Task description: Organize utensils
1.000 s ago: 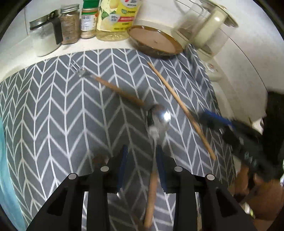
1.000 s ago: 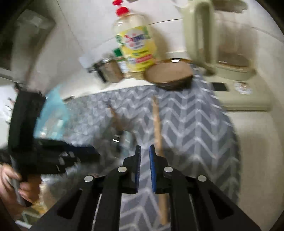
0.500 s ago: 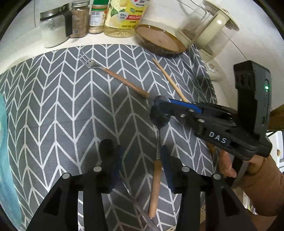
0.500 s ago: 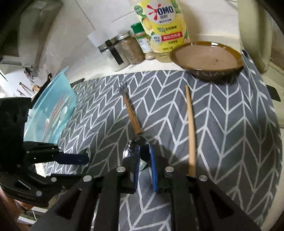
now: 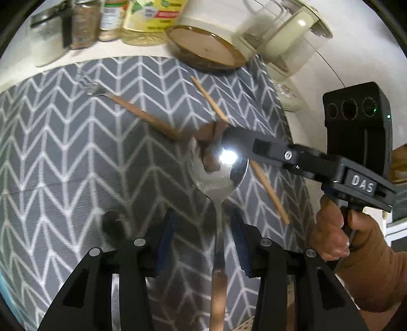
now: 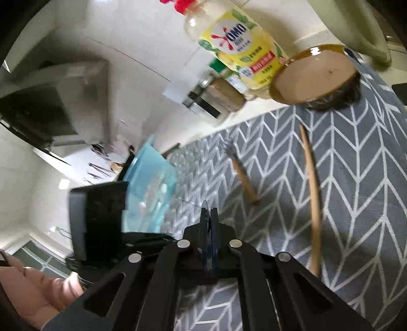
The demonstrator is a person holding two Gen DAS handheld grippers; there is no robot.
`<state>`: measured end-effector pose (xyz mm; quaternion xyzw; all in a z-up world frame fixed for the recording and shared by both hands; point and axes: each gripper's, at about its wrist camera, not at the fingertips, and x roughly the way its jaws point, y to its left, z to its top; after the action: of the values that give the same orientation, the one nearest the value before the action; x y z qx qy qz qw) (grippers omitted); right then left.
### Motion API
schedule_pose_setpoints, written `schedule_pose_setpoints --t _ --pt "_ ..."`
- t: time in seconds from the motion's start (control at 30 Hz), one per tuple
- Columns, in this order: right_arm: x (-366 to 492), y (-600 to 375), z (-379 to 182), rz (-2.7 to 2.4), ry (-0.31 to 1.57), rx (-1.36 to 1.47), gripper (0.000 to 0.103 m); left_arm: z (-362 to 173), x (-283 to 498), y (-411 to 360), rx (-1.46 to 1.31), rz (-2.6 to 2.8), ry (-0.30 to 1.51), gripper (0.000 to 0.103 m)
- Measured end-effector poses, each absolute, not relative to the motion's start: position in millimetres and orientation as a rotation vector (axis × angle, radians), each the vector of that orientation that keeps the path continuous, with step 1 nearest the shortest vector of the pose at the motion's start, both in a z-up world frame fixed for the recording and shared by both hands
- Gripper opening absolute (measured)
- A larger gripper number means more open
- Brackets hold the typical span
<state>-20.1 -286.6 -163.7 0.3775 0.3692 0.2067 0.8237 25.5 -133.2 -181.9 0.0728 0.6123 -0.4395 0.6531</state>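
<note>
A spoon [image 5: 218, 173] with a shiny metal bowl and a wooden handle points toward the left wrist camera, its bowl raised off the grey chevron mat [image 5: 63, 152]. My right gripper [image 5: 254, 150] comes in from the right and is shut on the bowl's right edge. In the right wrist view the right gripper [image 6: 209, 214] has its pads together with a thin edge between them. My left gripper [image 5: 202, 244] is open, and the spoon's neck passes between its fingers without touching. A wooden-handled fork [image 5: 132, 112] and a single chopstick [image 5: 213, 107] lie on the mat beyond.
A brown bowl [image 5: 206, 48] sits at the mat's far edge, with a yellow detergent bottle [image 6: 236, 43], spice jars [image 5: 84, 23] and a cream appliance [image 5: 292, 38] behind. A blue tray [image 6: 150, 188] holding utensils stands at the mat's left side.
The right gripper swung in from the right, closed on the spoon's bowl and raised it. The left gripper's fingers have spread wider around the spoon's neck. The right wrist view has rolled.
</note>
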Motion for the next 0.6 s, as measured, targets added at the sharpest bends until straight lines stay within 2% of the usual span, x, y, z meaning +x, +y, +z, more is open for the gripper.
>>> schedule_pose_setpoints --t 0.07,0.33,0.5,0.57,0.6 --pt "-20 -289 -161 0.42 0.778 0.779 0.003 -182 22 -136 0.162 -1.021 1.405 0.009" --pt "-37 -299 -139 0.162 0.775 0.622 0.005 -185 28 -130 0.15 -0.944 1.429 0.009" --pt "-32 -270 -138 -0.108 0.884 0.164 0.006 -176 36 -114 0.135 -0.908 1.402 0.009" --pt "-27 -261 -146 -0.124 0.91 0.112 0.006 -175 40 -106 0.132 -0.894 1.395 0.009" --pt "-22 -257 -152 -0.127 0.933 0.102 0.01 -173 41 -104 0.129 -0.886 1.392 0.009"
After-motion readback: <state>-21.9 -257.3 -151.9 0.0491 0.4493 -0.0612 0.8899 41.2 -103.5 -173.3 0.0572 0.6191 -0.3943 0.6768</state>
